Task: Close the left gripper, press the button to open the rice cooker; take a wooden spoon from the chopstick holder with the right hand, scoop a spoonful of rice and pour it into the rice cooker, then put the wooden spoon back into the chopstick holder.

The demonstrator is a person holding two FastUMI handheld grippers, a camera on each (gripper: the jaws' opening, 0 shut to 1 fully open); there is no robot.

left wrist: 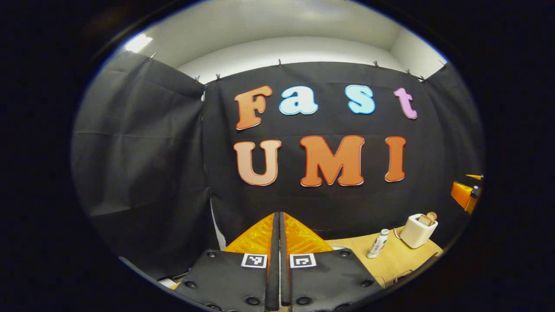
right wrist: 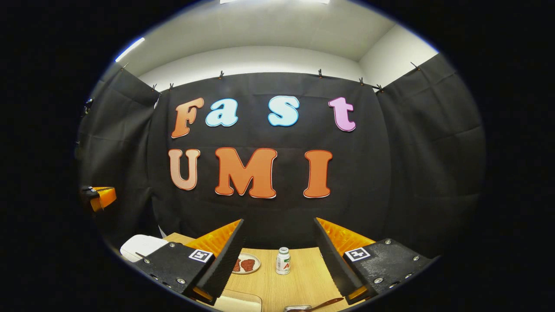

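A black cloth wall fills the upper and middle part of both views, with a pale ceiling above it and a wooden table [left wrist: 392, 260] low in the frame. In the left gripper view, the left gripper [left wrist: 279, 242] sits at bottom centre with its jaws pressed together and nothing between them, so the first step, closing it, looks done. At lower right of that view stand a small bottle [left wrist: 378, 244] and, beyond it, a toaster [left wrist: 418, 230] holding bread; at the far right edge a part of the other gripper [left wrist: 464, 195] pokes in. In the right gripper view, the right gripper [right wrist: 279, 260] has its jaws spread wide and empty. Between them, on the table, stand the bottle [right wrist: 282, 261] and, to its left, a plate [right wrist: 247, 263] of reddish food. At lower left a white rounded thing [right wrist: 141, 246], probably the cooker, lies partly behind the left finger; I cannot tell whether its lid is up. At the bottom edge a brown handle, perhaps the spoon [right wrist: 323, 305], shows beside a holder I cannot make out. Pressing the button, taking the spoon, scooping, pouring and returning it all appear left to do.
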